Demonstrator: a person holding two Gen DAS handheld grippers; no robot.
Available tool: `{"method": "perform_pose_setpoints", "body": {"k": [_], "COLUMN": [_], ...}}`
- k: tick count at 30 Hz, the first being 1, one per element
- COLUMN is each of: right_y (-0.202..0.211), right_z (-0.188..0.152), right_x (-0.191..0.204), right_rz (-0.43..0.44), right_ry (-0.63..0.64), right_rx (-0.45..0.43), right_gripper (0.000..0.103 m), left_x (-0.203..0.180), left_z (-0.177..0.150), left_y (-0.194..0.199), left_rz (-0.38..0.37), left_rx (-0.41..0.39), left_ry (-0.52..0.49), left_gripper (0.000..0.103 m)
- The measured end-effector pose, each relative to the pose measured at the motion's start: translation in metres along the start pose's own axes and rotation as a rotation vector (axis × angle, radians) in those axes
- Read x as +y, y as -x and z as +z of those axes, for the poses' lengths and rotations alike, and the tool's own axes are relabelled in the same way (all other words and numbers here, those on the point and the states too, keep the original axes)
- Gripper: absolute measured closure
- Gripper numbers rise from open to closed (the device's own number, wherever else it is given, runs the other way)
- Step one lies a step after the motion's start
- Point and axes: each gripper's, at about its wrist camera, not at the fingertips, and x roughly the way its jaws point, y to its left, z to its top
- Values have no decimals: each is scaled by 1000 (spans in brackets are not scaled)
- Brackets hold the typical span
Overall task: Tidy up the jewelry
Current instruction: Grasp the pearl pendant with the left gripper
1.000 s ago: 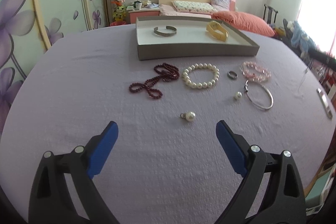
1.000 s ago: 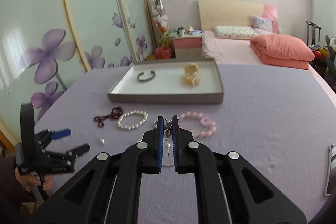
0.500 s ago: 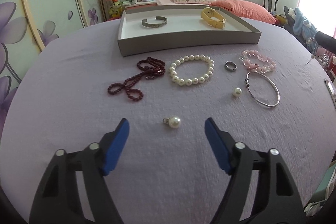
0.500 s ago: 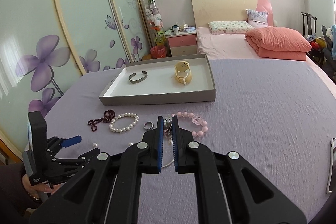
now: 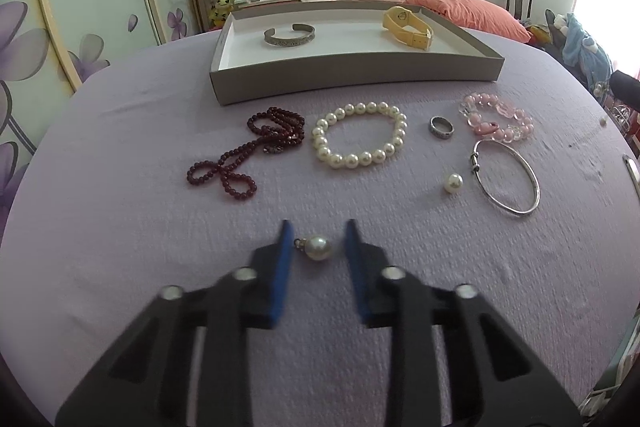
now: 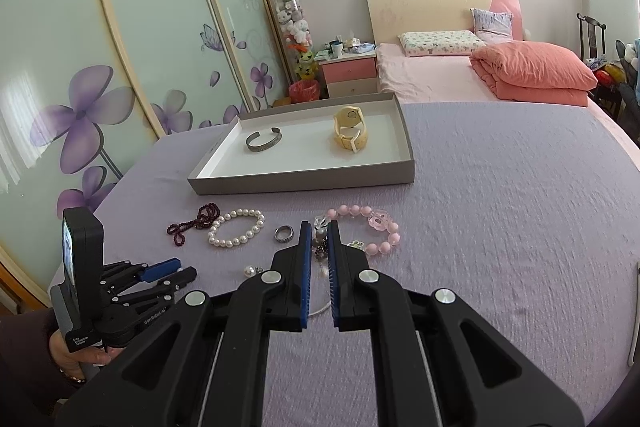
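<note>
Left wrist view: the left tool [image 5: 315, 241] is closing around the pearl pendant [image 5: 317, 247] at lower centre on the lilac tabletop [image 5: 120, 227], pads not yet touching. Best to centre the pearl, pinch gently so it doesn't squirt out, then carry it to the tray [image 5: 352, 75].

Right wrist view: the right tool [image 6: 319, 239] is fully closed and holds nothing, at centre frame.

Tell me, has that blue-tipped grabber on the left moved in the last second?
Yes. The left gripper has come forward toward the tray, and its jaws are closing around the pearl pendant, which lay well ahead of them a second ago.
</note>
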Motion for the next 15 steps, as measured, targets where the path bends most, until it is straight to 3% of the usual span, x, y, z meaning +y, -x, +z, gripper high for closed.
{"method": "perform_pose_setpoints", "body": {"k": [9, 15], "right_y": [-1, -1], "right_z": [1, 9], "right_x": [-2, -4], "right_rz": [3, -5], "right_ry": [-8, -10], "right_rx": [0, -15], "right_gripper": [95, 95], "left_x": [8, 21], "left_z": [2, 19], "left_y": [7, 31], "left_rz": [-31, -57], "left_rx": [-6, -75], "left_ry": [17, 48], "left_gripper": [88, 88]}}
